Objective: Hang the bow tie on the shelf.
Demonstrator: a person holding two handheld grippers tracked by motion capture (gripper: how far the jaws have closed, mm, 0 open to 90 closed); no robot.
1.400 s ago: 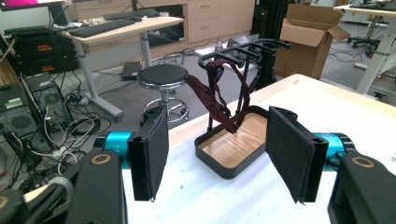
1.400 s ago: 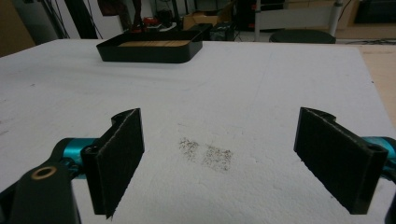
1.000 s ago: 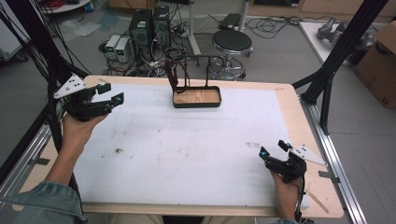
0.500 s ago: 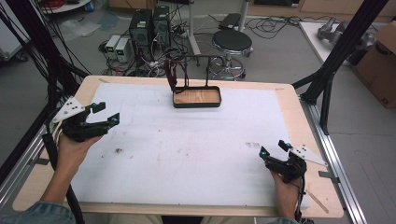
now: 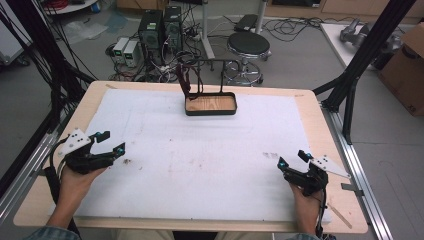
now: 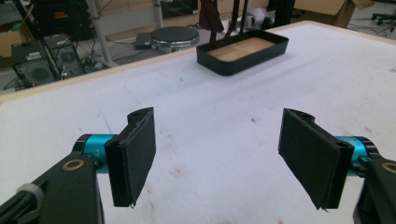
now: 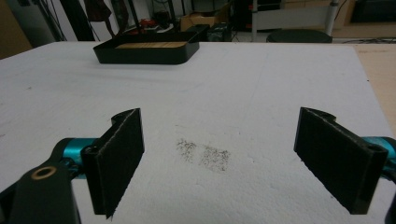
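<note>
The thing nearest the work is the shallow black rectangular tray with a pale wooden floor (image 5: 210, 104), standing at the upper centre of the high view, on the far part of the white foam-covered tabletop (image 5: 200, 160). From it rises a thin dark metal rack (image 5: 210, 75), on which dark brown strap-like pieces (image 5: 186, 80) hang; what these are cannot be told.

Handling, by judgement: the tray looks rigid, thin-walled and light, with a smooth and likely slippery rim. The low wall on the near long side, or a short end, offers the best hold. The tall rack may make it top-heavy, so a lift should stay level. The hanging pieces look soft and limp, and would swing.

Contents: the tray floor appears bare apart from the rack's feet; in the left gripper view the wood (image 6: 240, 48) shows nothing lying loose on it.

The left claw (image 5: 111, 142) sits at the lower left of the high view, jaws wide apart, empty. The right claw (image 5: 292, 159) sits at the lower right, jaws likewise apart, empty. Both are well apart from the tray. A grey smudge (image 7: 203, 154) marks the foam ahead of the right claw.
</note>
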